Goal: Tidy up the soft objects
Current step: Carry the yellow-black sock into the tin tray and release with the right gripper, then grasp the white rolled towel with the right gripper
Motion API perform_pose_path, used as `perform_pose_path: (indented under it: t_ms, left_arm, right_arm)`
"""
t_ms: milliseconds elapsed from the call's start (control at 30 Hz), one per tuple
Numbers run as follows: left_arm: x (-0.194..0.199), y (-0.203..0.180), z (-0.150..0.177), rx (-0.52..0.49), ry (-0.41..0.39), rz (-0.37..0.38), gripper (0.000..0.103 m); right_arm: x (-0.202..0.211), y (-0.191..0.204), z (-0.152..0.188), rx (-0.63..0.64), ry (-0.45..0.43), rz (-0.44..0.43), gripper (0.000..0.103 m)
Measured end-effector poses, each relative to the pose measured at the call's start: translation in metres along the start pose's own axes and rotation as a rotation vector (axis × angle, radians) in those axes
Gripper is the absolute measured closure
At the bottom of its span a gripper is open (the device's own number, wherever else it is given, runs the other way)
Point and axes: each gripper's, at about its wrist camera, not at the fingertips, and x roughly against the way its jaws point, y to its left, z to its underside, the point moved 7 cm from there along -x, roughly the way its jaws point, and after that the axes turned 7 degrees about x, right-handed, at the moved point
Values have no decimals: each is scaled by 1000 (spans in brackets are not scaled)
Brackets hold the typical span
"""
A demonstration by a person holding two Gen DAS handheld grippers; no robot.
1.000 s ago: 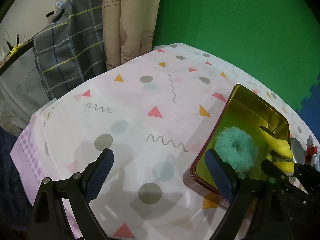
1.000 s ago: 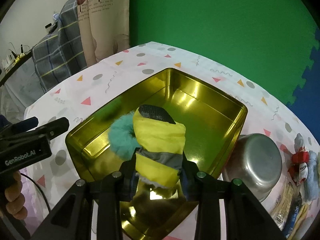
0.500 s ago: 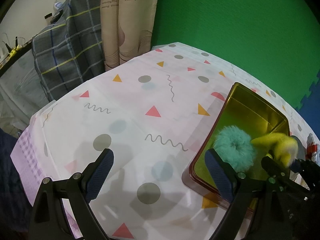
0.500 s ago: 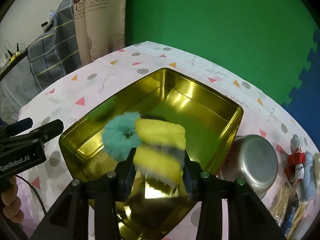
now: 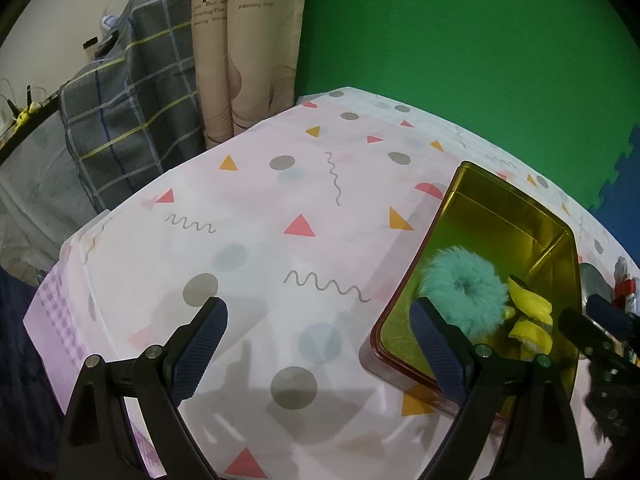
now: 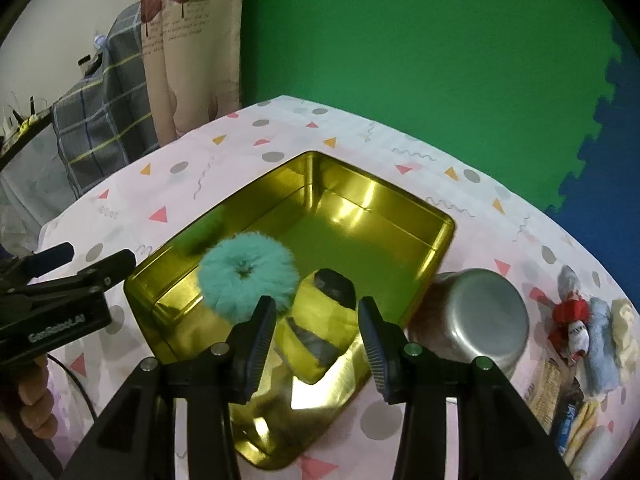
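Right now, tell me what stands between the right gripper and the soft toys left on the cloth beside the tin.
The upturned steel bowl sits between the right gripper and the soft toys, beside the gold tin. Its jaws stand open over the yellow sock.

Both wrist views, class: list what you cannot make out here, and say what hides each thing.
- Yellow sock: near end hidden by the right gripper fingers, right view.
- Gold tin: near corner behind the left gripper finger, left view.
- Packets: cut off by the lens edge, print too small, right view.
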Motion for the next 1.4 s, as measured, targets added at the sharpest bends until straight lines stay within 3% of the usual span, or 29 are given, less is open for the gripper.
perform_pose_path:
  t_ms: [367, 867, 1067, 1400]
  left_arm:
    - [3, -7, 0, -32, -16, -2, 13]
    - [9, -18, 3, -77, -36, 5, 12]
    - [11, -23, 5, -97, -44, 6, 12]
    - [22, -39, 9, -156, -87, 27, 12]
  right_arm:
    - [53, -60, 41, -94, -27, 84, 59]
    - [112, -207, 146, -361, 29, 332, 56]
    - [113, -227, 175, -441, 48, 340, 56]
    - [99, -230, 185, -445, 83, 379, 50]
